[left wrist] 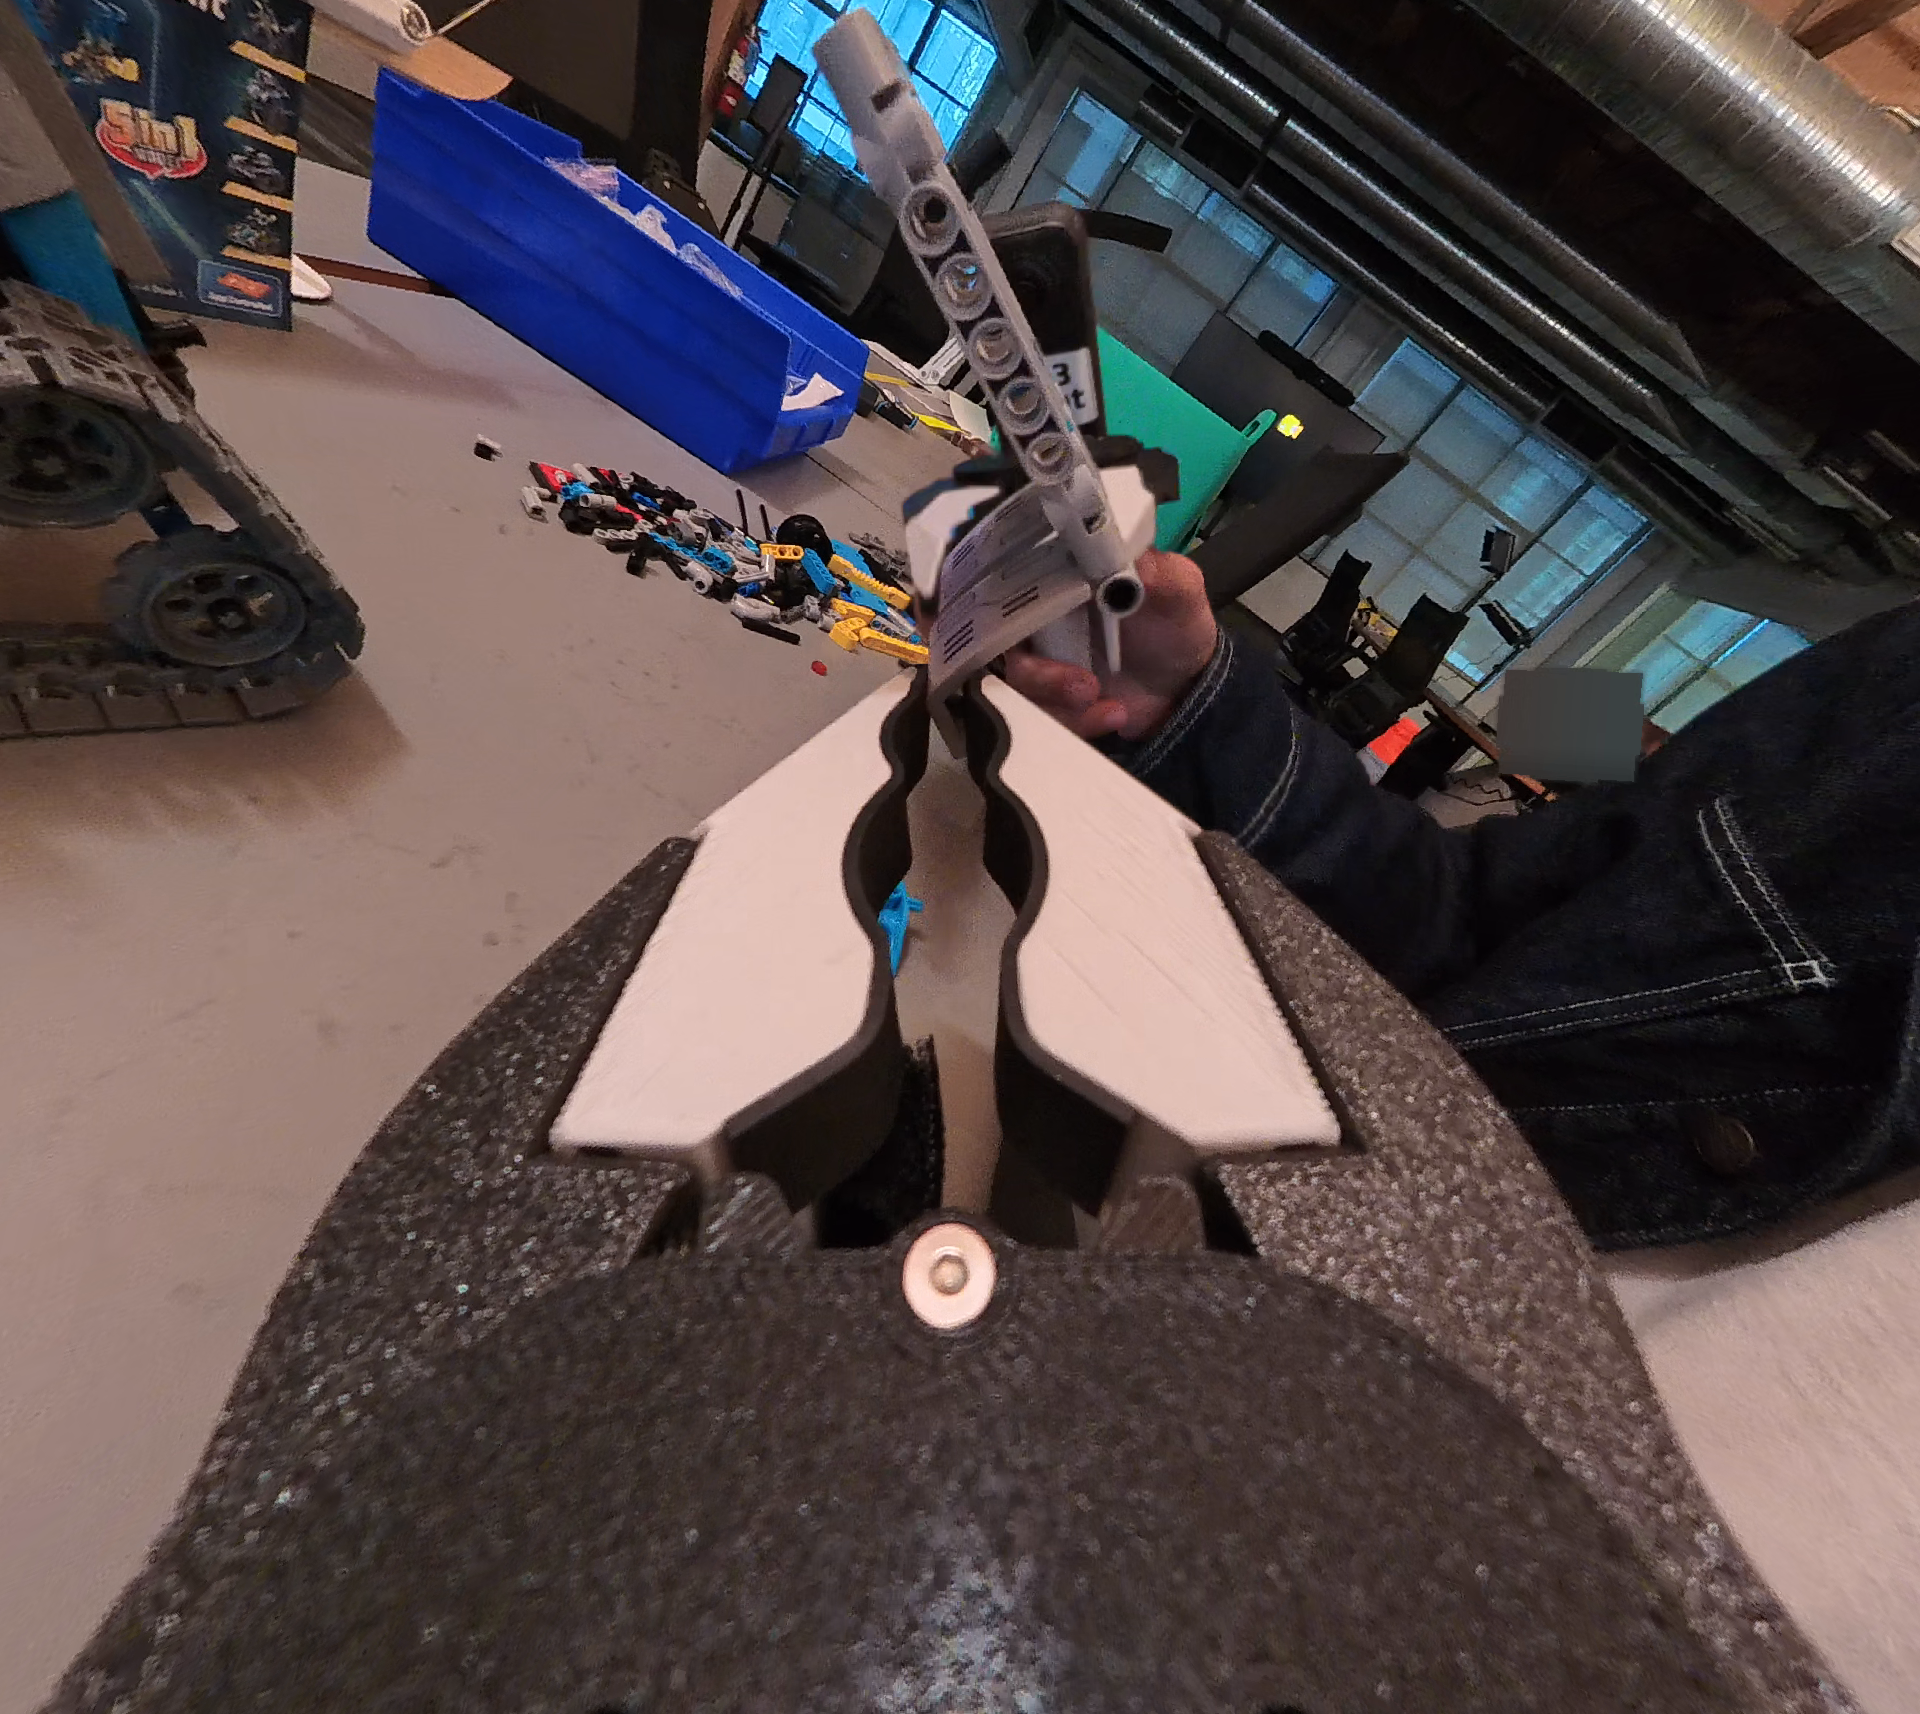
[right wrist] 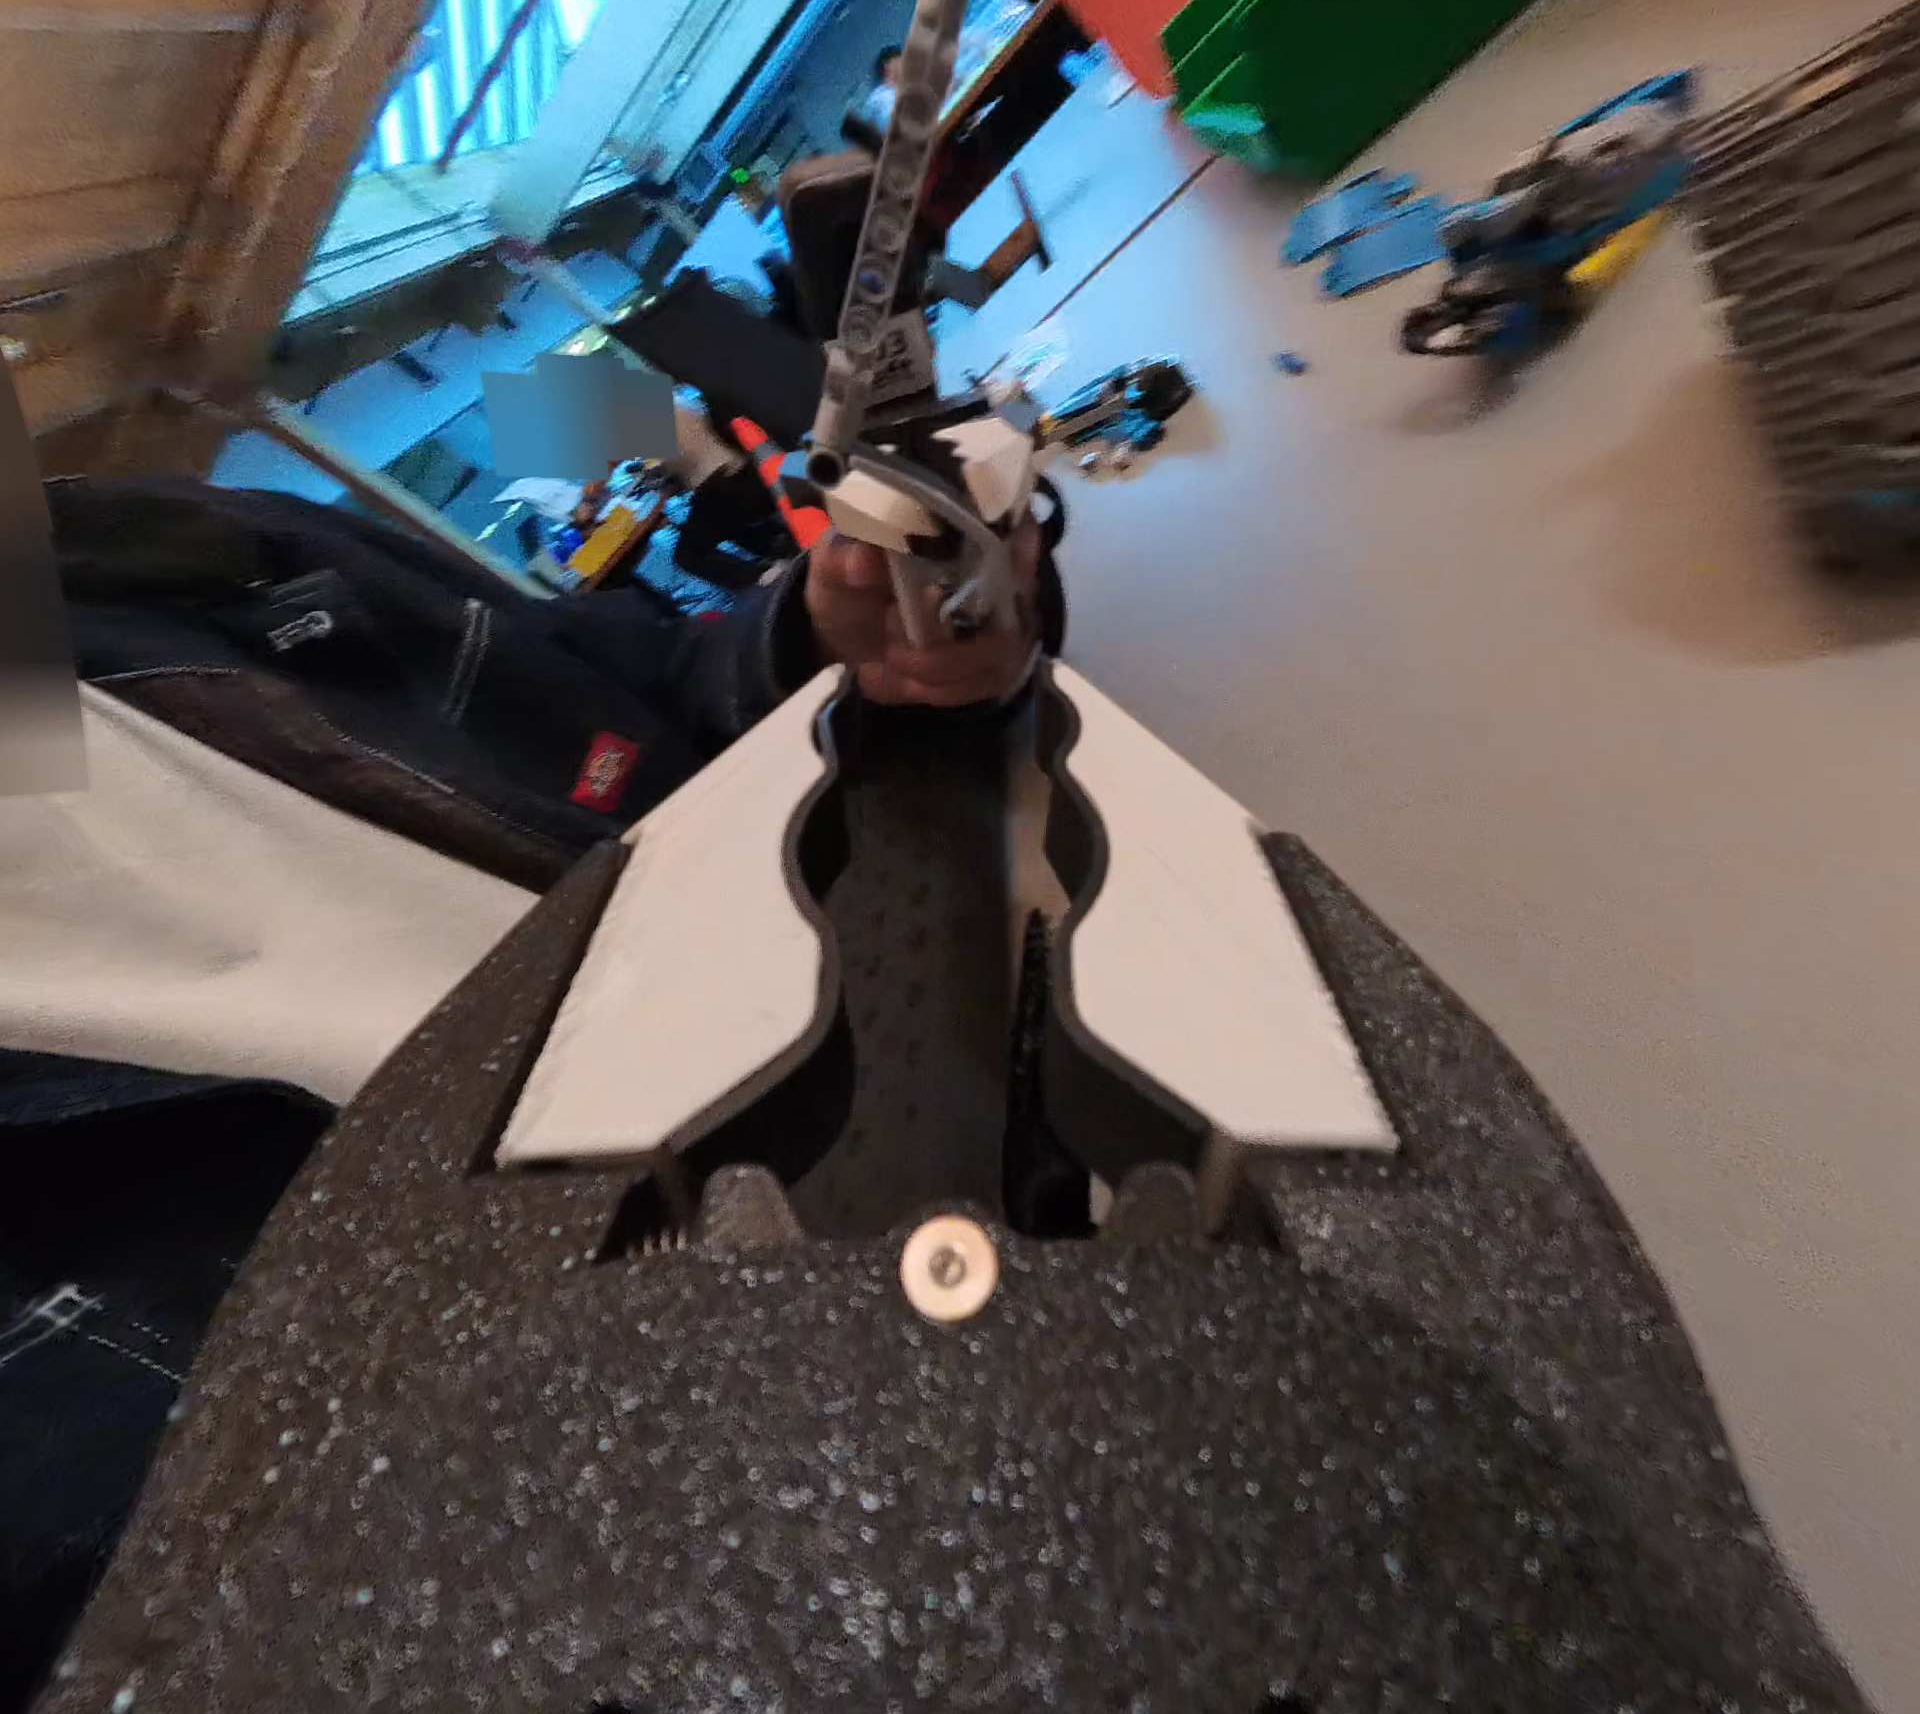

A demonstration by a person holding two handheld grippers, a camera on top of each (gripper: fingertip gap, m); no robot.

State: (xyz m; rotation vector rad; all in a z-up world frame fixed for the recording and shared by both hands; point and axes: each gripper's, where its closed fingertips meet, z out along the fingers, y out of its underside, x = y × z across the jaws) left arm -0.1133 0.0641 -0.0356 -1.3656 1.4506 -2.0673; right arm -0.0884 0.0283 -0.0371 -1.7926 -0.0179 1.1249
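The left tool [left wrist: 943, 700] has its fingers drawn almost together, and it seems to pinch the curved lower piece of a grey beam assembly [left wrist: 987, 324], though the contact itself is blurred; the assembly is in the air above the tabletop [left wrist: 416, 833], its long holed beam rising steeply from the pinch. The right tool [right wrist: 940, 693] faces the assembly from the other side with its fingers spread and nothing between them; in the left wrist view its white tips flank the beam's lower end, but I cannot tell whether they touch it. A hand [left wrist: 1153, 625] in a dark denim sleeve [left wrist: 1455, 833] sits just below and behind the assembly.

Left of the assembly and below it, a heap of small loose pieces [left wrist: 717, 552] lies on the tabletop; farther left is a blue bin [left wrist: 582, 262], then a tracked vehicle [left wrist: 156, 542] and a printed kit box [left wrist: 156, 85].

The likely trouble is leverage; the assembly is tall and held only at its foot, so a sideways nudge from the spread tips could swing it in the pinch or work it loose. Its joined parts could also pop apart under a squeeze that lands off-centre.
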